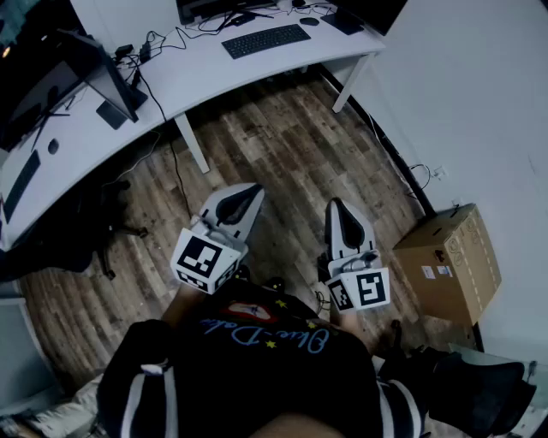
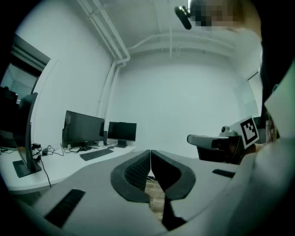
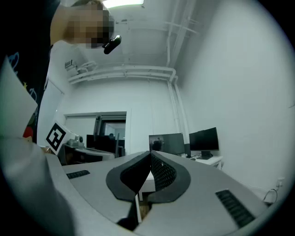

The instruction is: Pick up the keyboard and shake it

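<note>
Cut off at the top — monitor (image 1: 370, 12) at the desk's (image 1: 205, 73) far right corner; cardboard box (image 1: 449, 257) labels too small to read

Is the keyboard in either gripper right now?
No, the keyboard lies on the white desk, while the left gripper and right gripper are shut and empty over the wood floor.

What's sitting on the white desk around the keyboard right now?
On the desk: the black keyboard, a mouse beside it, tangled cables, and a dark monitor at the left. The monitor covers the desk surface beneath it; the far edge is cut off.
</note>
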`<state>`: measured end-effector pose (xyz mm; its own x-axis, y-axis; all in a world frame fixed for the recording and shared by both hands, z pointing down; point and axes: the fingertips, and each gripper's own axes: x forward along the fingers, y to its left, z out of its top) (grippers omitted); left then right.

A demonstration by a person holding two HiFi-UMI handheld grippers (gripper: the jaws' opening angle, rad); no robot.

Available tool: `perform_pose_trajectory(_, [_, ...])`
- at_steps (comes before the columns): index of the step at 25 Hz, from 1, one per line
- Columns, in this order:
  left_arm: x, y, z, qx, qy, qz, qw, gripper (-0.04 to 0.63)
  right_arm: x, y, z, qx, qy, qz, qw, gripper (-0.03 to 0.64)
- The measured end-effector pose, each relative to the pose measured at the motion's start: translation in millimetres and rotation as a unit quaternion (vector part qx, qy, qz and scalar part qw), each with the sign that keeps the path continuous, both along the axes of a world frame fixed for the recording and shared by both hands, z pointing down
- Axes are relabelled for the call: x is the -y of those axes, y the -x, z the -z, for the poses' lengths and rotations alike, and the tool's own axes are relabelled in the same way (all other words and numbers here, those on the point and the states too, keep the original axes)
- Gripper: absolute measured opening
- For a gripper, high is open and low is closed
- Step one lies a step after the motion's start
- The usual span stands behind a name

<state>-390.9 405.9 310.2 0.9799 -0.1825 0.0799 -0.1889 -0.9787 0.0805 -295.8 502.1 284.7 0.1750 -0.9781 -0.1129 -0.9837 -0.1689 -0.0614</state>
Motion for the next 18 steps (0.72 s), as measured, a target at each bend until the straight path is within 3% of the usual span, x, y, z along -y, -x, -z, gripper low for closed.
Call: perform_pose_trajectory(18, [-11, -5, 0, 0.000, 0.003, -0.003, 1.0000, 0.005, -9, -3, -3, 0.006, -0.005, 0.012, 1.000, 0.002])
